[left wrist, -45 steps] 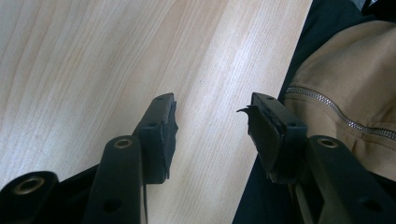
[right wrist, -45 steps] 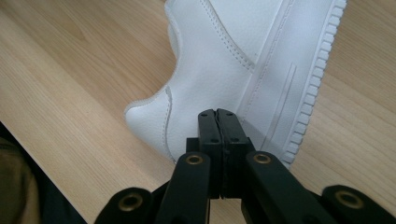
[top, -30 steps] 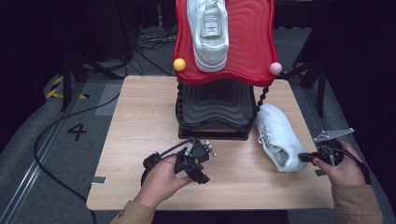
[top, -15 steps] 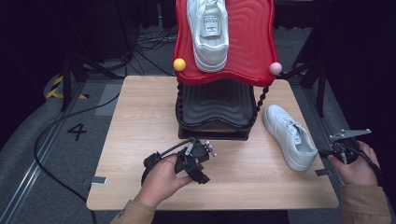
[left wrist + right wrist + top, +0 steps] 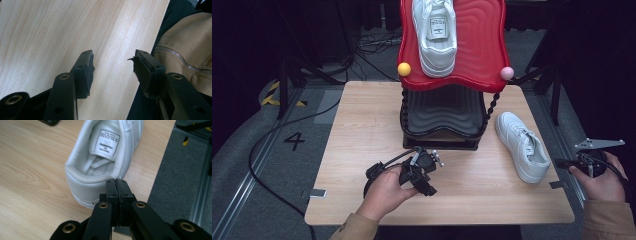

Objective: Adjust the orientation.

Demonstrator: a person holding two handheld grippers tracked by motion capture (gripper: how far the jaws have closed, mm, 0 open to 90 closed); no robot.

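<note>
Left gripper (image 5: pixel 112 67): jaws parted wide over bare wooden table (image 5: pixel 50 32), holding nothing. Right gripper (image 5: pixel 116 185): jaws pressed together, empty, just behind the heel of white sneaker (image 5: pixel 105 157).

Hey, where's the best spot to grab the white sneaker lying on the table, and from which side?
Probably the heel collar of the sneaker. It stands upright on its sole with its heel toward the person's edge of the table, its mouth open upward. Come from the heel side with the right tool, opened first, one jaw inside the collar, one behind the heel.
</note>
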